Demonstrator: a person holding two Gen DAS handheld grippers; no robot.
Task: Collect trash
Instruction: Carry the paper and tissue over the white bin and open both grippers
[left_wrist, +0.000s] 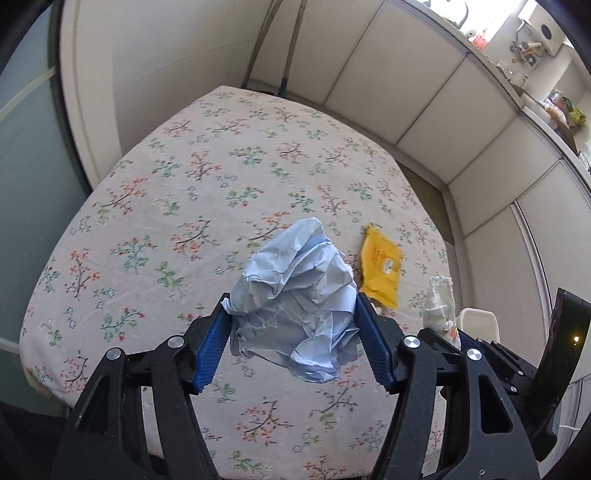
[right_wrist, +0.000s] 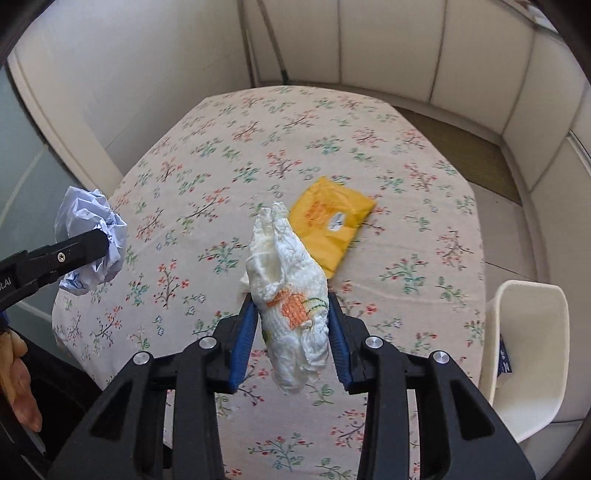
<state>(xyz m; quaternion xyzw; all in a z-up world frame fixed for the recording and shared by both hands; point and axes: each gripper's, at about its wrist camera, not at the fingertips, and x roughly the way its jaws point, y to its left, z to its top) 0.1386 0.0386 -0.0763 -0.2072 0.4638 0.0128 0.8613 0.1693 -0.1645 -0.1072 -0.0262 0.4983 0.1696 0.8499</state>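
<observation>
My left gripper is shut on a crumpled pale blue paper ball and holds it above the floral tablecloth. The ball also shows at the left of the right wrist view. My right gripper is shut on a crumpled white napkin with an orange print, held above the table; it also shows in the left wrist view. A yellow packet lies flat on the cloth just beyond the napkin, and in the left wrist view to the right of the paper ball.
A white plastic bin stands off the table's right edge, with a dark blue item inside; its rim shows in the left wrist view. White cabinet panels run behind the table. A glass door is at the left.
</observation>
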